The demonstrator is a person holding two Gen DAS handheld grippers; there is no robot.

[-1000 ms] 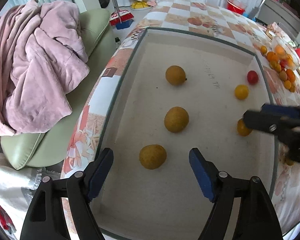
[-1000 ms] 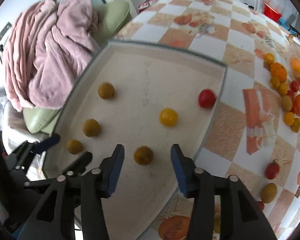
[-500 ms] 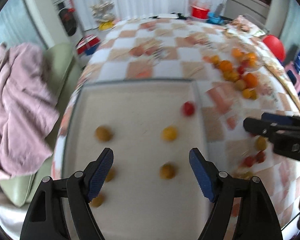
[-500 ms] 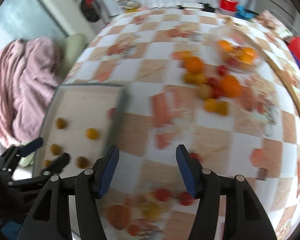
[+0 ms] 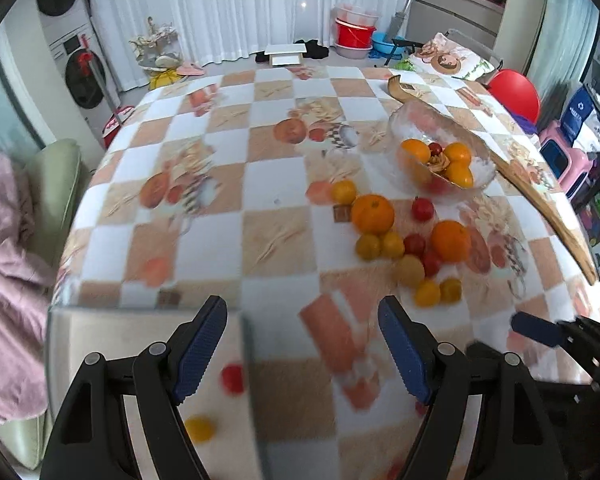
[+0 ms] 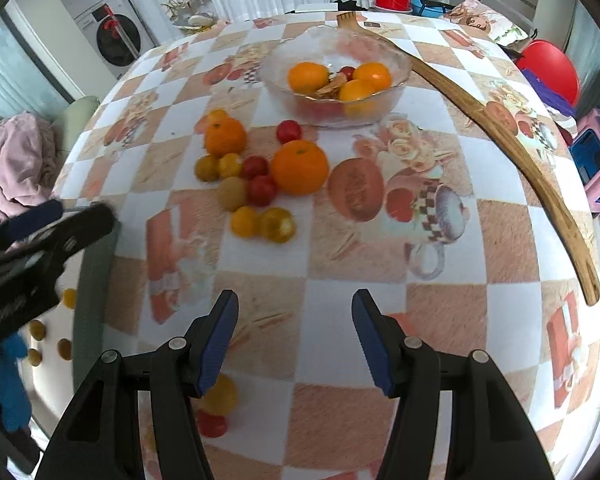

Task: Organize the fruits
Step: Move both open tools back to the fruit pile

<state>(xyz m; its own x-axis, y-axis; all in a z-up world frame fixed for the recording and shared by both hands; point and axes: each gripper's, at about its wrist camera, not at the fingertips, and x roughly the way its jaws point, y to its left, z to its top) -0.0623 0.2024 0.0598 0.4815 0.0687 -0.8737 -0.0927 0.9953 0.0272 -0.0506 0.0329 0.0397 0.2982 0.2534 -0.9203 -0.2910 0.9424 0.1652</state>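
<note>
Both the left gripper (image 5: 302, 344) and right gripper (image 6: 294, 338) gape, released. The upper-center orange (image 6: 299, 167) looks firm, round, roll-prone; 2 pads should straddle its widest middle.

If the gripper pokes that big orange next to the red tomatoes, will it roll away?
Probably. The orange is round on a flat tablecloth, so it should roll. It might bump the tomatoes touching it. It looks firm, likely not squishy.

Both grippers swinging away from tray (image 5: 60, 332): left gripper (image 5: 302, 350) now facing loose fruit pile (image 5: 400, 240); right gripper (image 6: 294, 338) facing glass bowl (image 6: 336, 68).
</note>
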